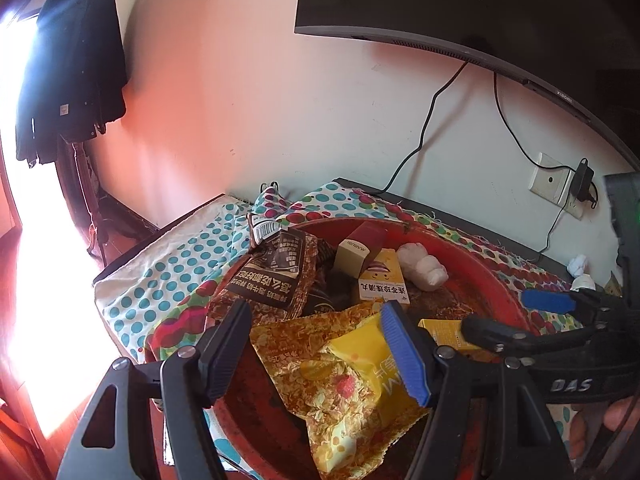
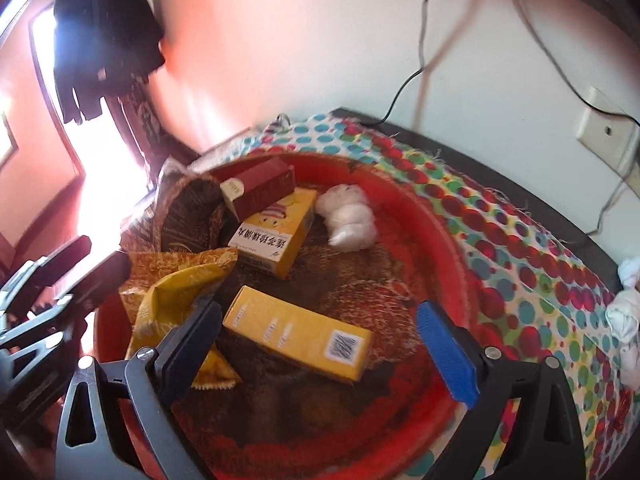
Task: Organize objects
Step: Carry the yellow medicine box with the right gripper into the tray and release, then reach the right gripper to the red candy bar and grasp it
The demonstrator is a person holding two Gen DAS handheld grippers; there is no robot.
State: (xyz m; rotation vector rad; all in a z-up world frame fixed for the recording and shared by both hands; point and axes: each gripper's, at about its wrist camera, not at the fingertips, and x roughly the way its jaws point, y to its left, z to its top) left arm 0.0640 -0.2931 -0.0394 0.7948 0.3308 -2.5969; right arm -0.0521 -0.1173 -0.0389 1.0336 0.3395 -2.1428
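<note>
A round red tray (image 1: 472, 248) (image 2: 436, 216) on a dotted cloth holds snack packets and boxes. My left gripper (image 1: 320, 348) is open over a yellow snack packet (image 1: 344, 384) at the tray's near edge; the packet also shows in the right wrist view (image 2: 176, 292). My right gripper (image 2: 320, 340) is open above a long yellow box (image 2: 296, 332) lying flat in the tray; the box peeks out in the left wrist view (image 1: 448, 334). Behind lie a second yellow box (image 2: 276, 232), a dark red box (image 2: 260, 188), a white wad (image 2: 352, 216) and a brown packet (image 1: 272, 280).
The dotted cloth (image 1: 168, 276) covers a dark table against the wall. Crumpled white tissues (image 2: 628, 308) lie at the right edge. Cables and a wall socket (image 1: 552, 180) are behind, under a monitor (image 1: 440, 0). Dark clothes (image 1: 72, 68) hang left.
</note>
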